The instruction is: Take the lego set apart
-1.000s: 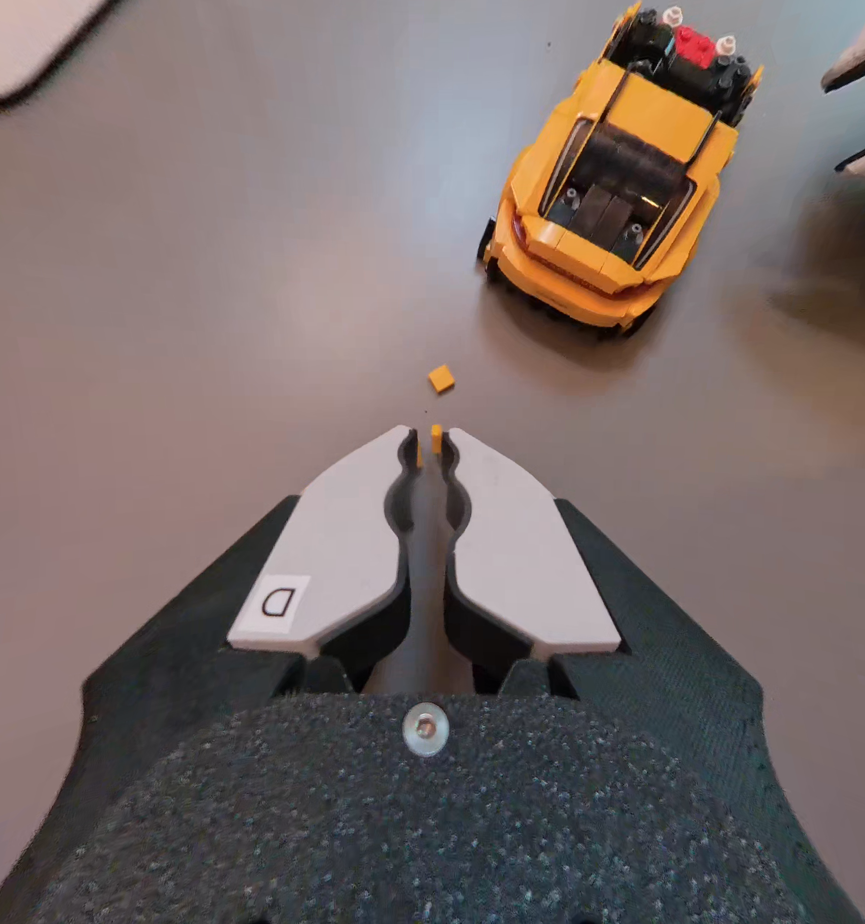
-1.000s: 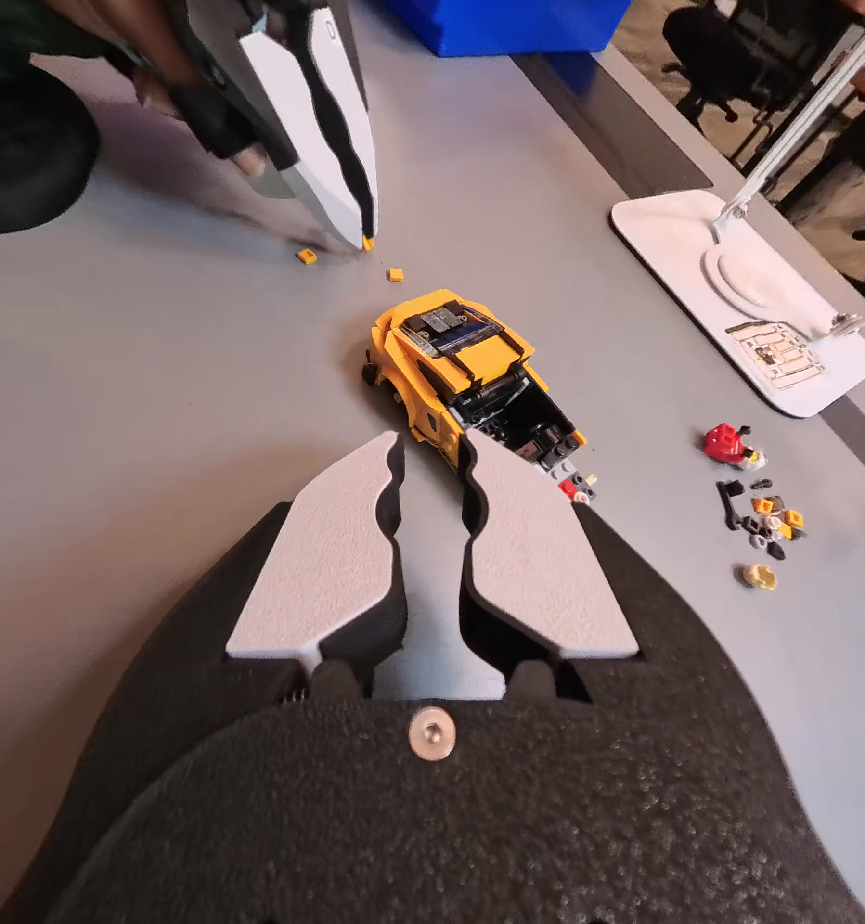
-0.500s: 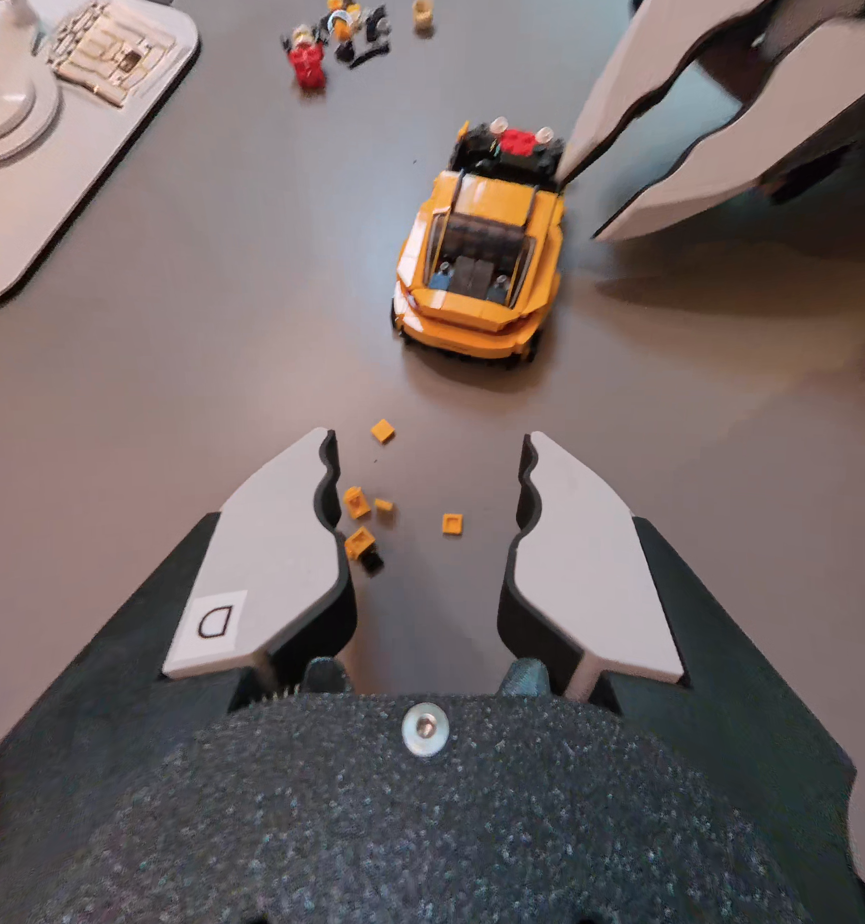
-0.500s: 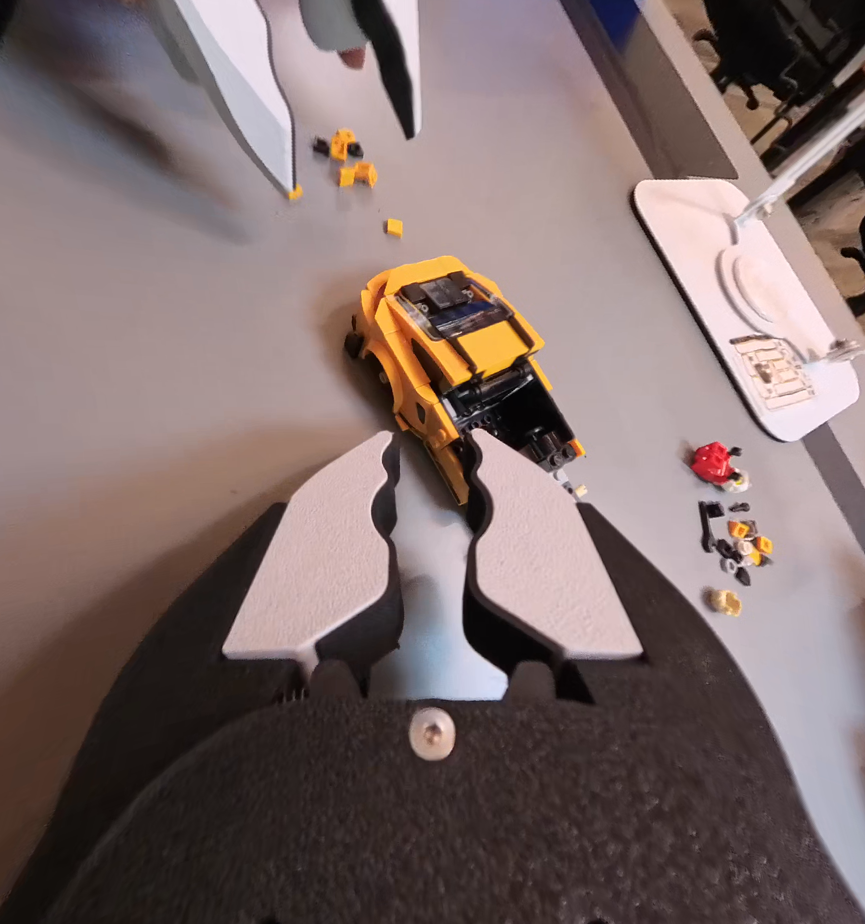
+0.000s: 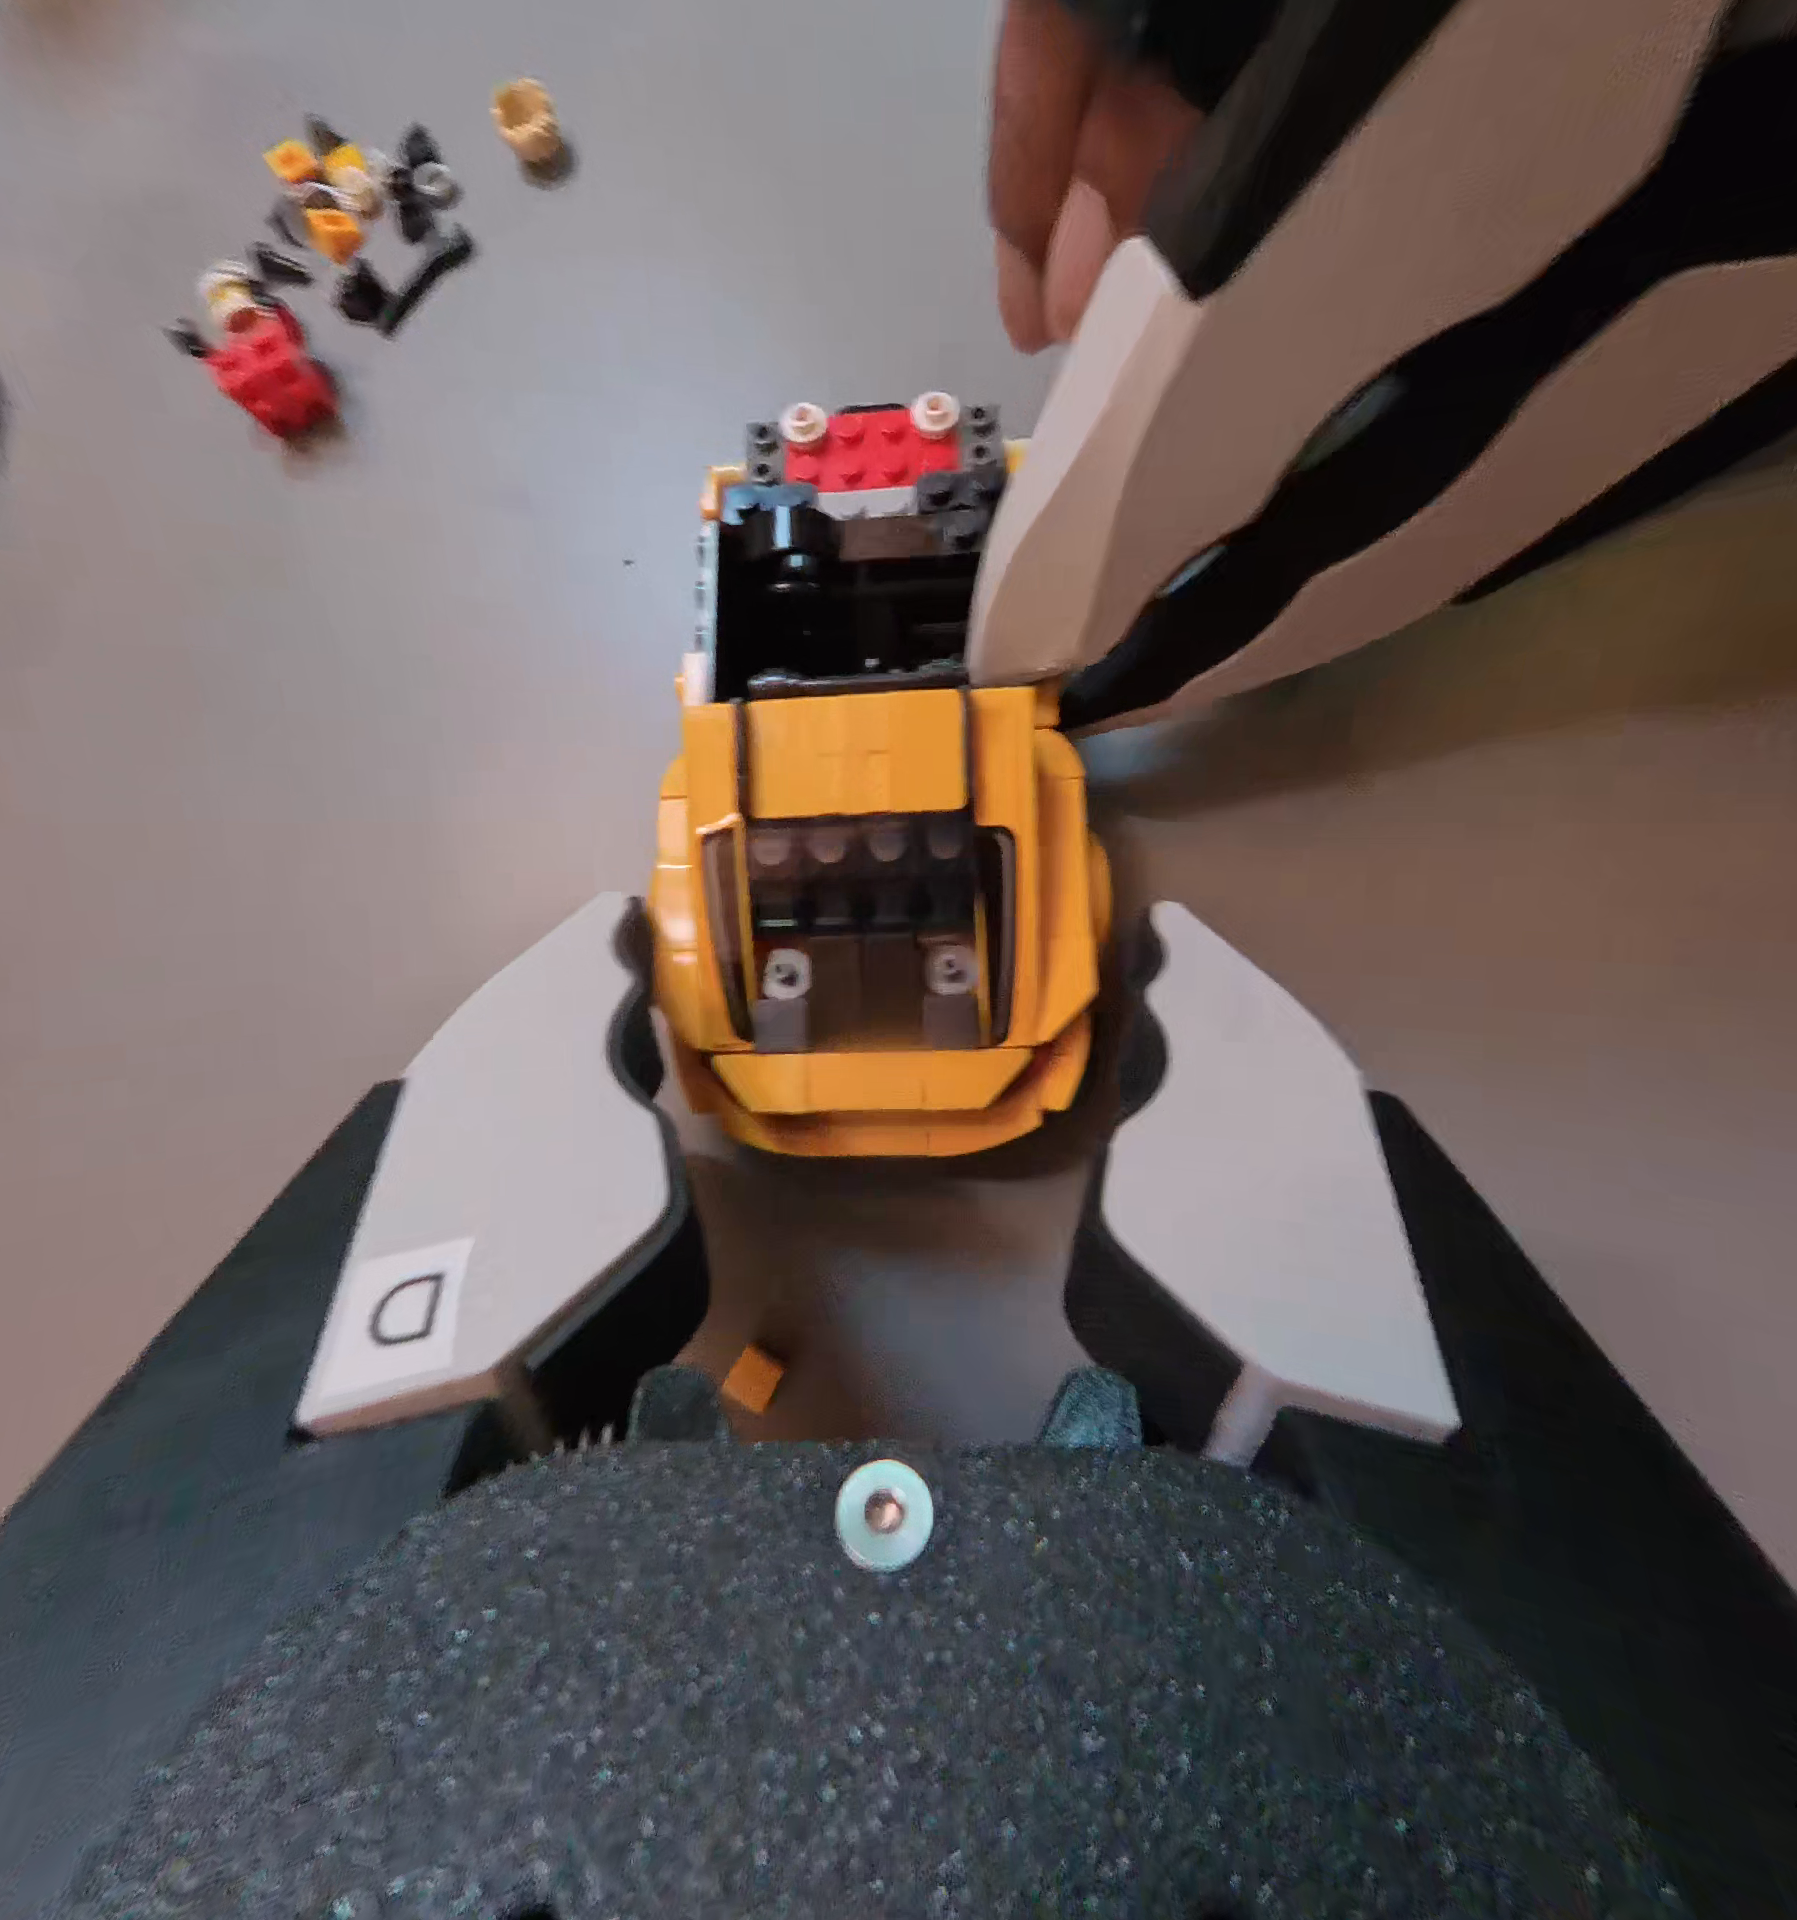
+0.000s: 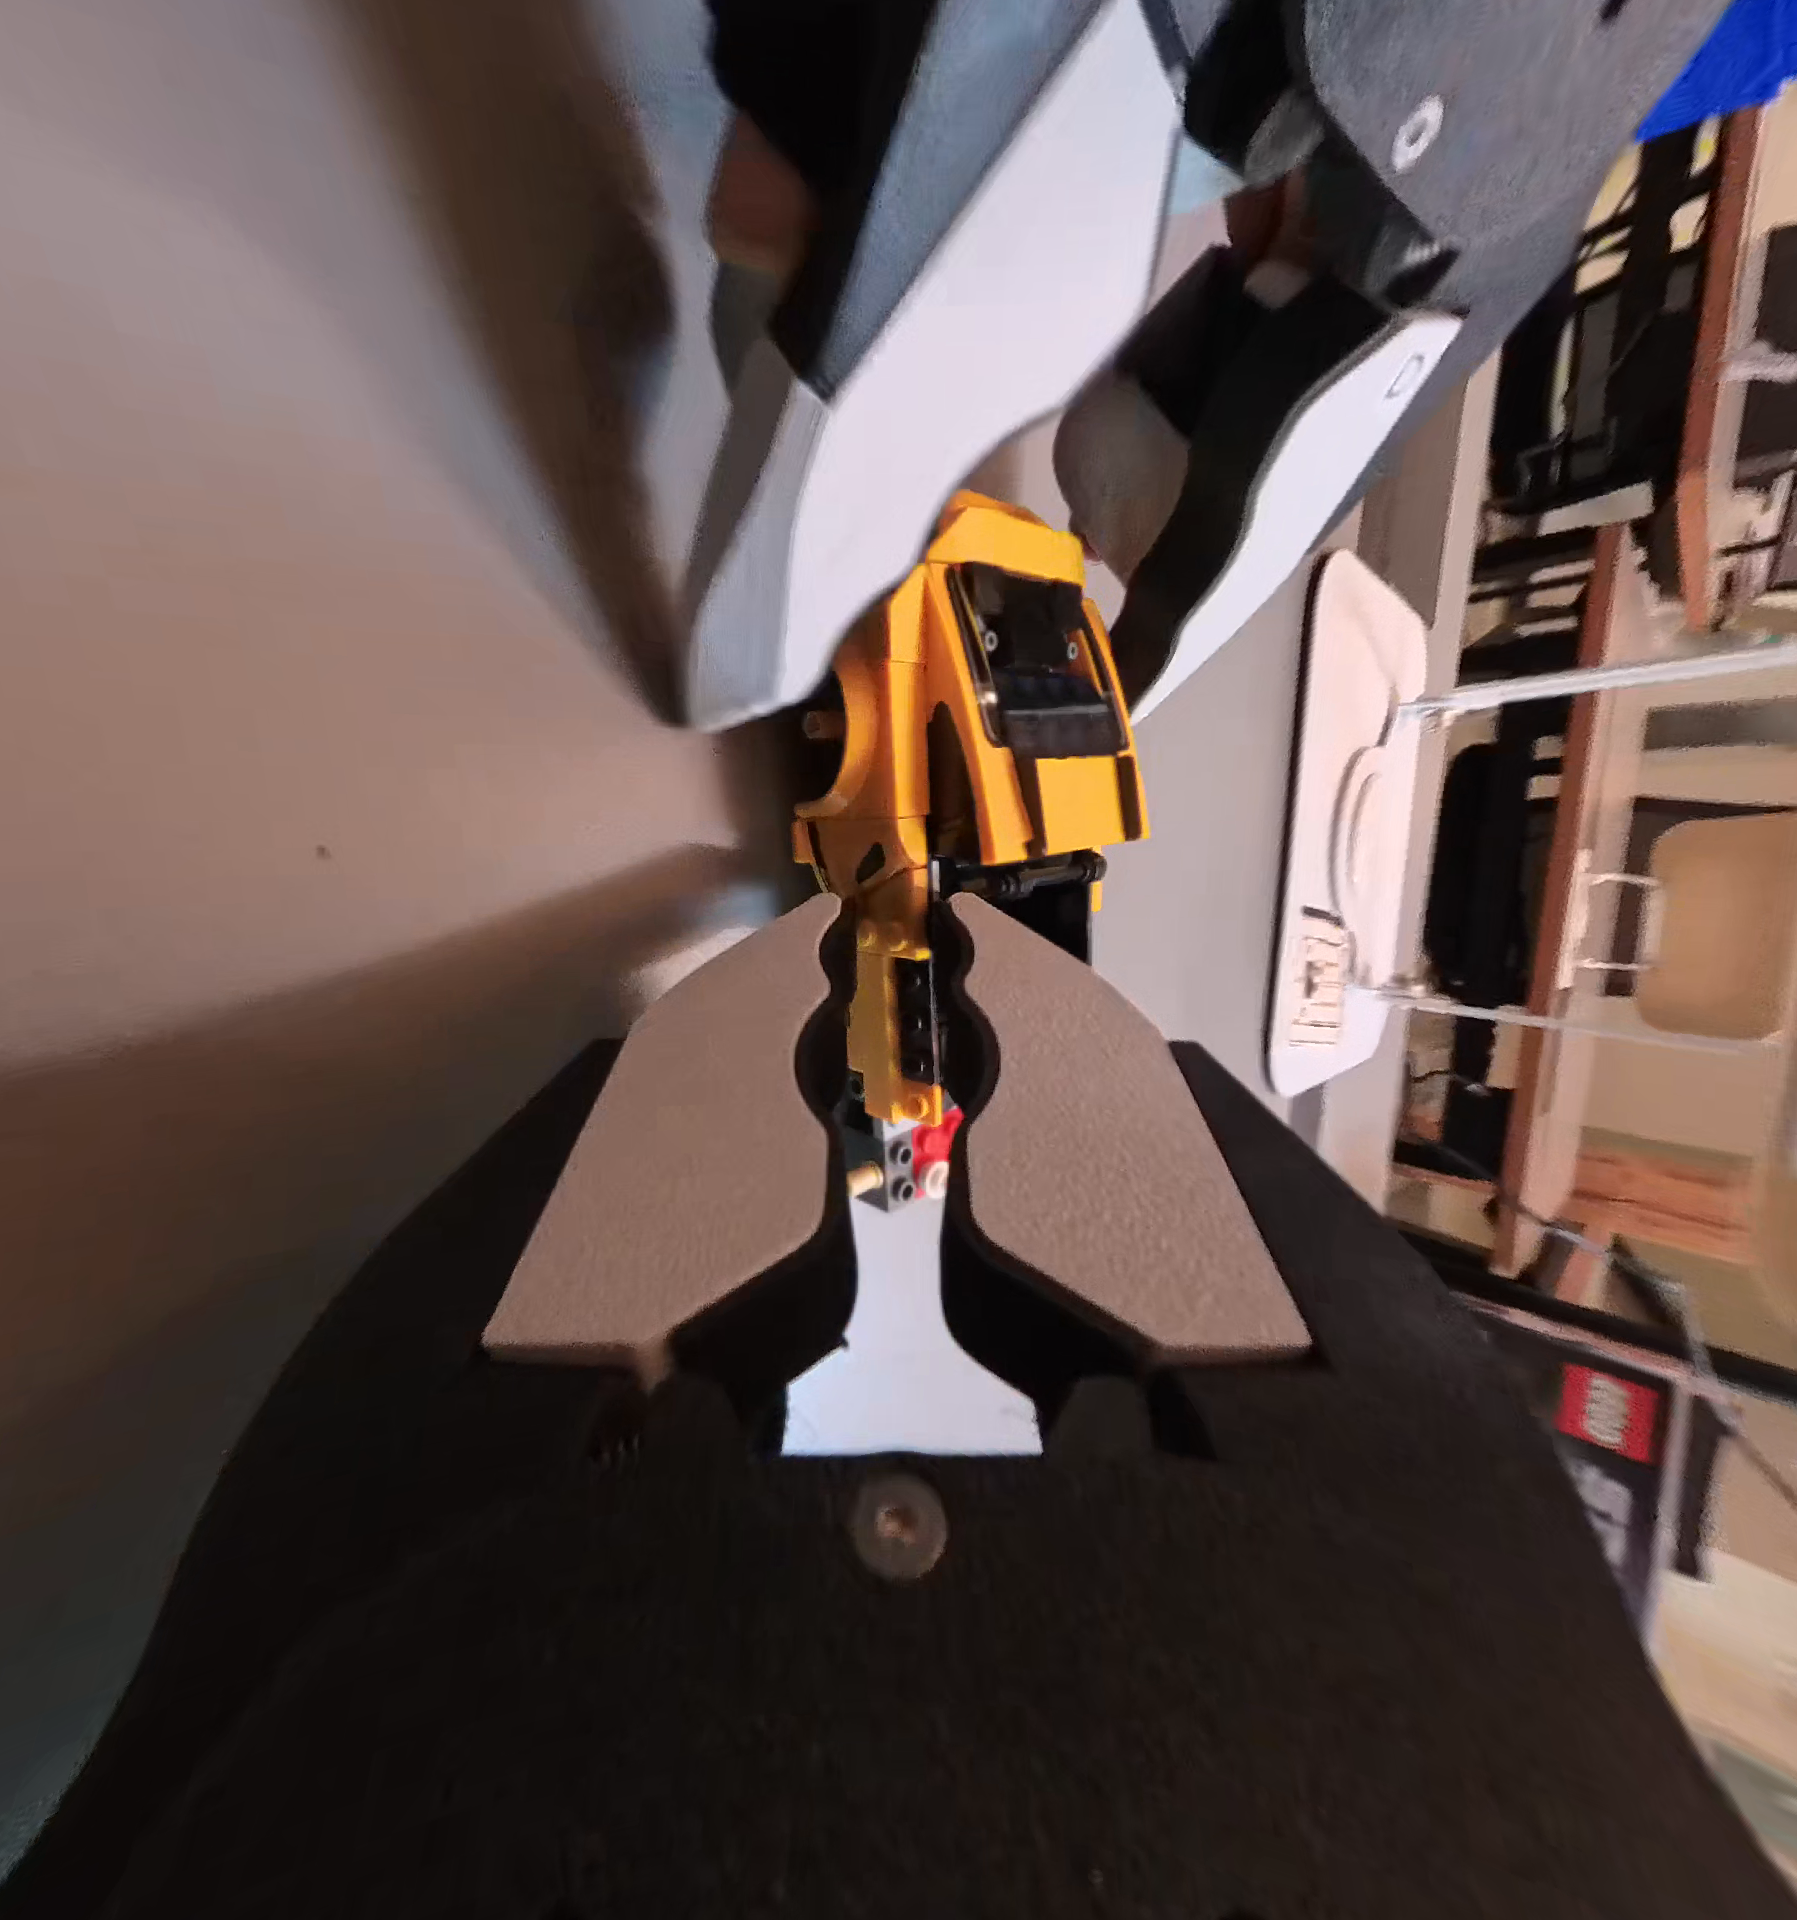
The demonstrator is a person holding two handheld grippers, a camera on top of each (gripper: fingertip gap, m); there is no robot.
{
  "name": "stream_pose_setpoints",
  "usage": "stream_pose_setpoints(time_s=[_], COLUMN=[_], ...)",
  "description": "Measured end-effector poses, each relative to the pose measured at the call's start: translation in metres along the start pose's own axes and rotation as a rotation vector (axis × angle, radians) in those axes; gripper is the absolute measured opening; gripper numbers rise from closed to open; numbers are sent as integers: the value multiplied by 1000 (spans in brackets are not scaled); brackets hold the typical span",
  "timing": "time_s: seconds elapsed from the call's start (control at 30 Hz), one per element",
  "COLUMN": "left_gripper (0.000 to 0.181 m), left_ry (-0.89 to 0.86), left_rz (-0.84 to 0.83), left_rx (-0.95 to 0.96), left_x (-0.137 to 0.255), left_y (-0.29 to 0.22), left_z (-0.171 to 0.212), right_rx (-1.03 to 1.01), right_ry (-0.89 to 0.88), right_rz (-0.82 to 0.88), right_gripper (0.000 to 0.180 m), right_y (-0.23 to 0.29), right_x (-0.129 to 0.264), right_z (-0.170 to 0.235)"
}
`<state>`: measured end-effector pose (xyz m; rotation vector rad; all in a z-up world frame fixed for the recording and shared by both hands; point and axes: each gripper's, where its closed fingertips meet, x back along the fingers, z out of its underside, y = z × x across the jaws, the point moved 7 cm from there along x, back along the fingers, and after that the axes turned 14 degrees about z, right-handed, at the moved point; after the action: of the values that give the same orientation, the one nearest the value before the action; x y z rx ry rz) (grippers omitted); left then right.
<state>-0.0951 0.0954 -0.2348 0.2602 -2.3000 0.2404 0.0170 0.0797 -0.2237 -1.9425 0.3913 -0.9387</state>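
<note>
Nearest in our left wrist view, a small orange piece (image 5: 754, 1380) lies on the grey table (image 5: 250, 779) between the bases of our left gripper's fingers. Our left gripper (image 5: 886, 920) is spread wide, its two white fingers flanking the near end of the yellow toy car (image 5: 878, 790), one on each side; the left finger seems to touch the car's flank, while we cannot tell whether the right one makes contact. The car sits on the table pointing away from us, its yellow shell covering the near half, the far half stripped down to black parts, with a red brick (image 5: 858, 454) at the far end. Our right gripper (image 5: 1039, 675) comes in from the upper right and meets the car's right side where the yellow shell ends. In the right wrist view, that gripper (image 6: 894, 906) is pressed together on the car's yellow side panel (image 6: 878, 997), pinching it between the fingers. Farther off in the left view, to the upper left, a scatter of loose pieces (image 5: 354, 218) lies well apart from the car, with a red lump (image 5: 268, 376) and a tan ring (image 5: 528, 123) beside it. In the right wrist view a white lamp base (image 6: 1361, 821) rests on the table beyond the car.
</note>
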Motion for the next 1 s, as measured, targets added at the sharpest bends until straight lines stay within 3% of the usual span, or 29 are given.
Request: stream_pose_setpoints(time_s=[0.2, 0.47, 0.9, 1.0], left_gripper=[81, 81, 81, 81], left_ry=[43, 102, 118, 135], left_rz=[-1, 48, 122, 123], left_rx=[73, 140, 201, 199], left_x=[3, 5, 10, 9], left_y=[0, 1, 4, 3], left_z=[0, -4, -6, -6], right_rx=[152, 161, 209, 238], right_ry=[-65, -116, -125, -155], right_rz=[155, 286, 158, 168], right_gripper=[13, 14, 13, 0], right_y=[11, 17, 3, 1], right_x=[3, 6, 7, 11], right_z=[0, 3, -3, -7])
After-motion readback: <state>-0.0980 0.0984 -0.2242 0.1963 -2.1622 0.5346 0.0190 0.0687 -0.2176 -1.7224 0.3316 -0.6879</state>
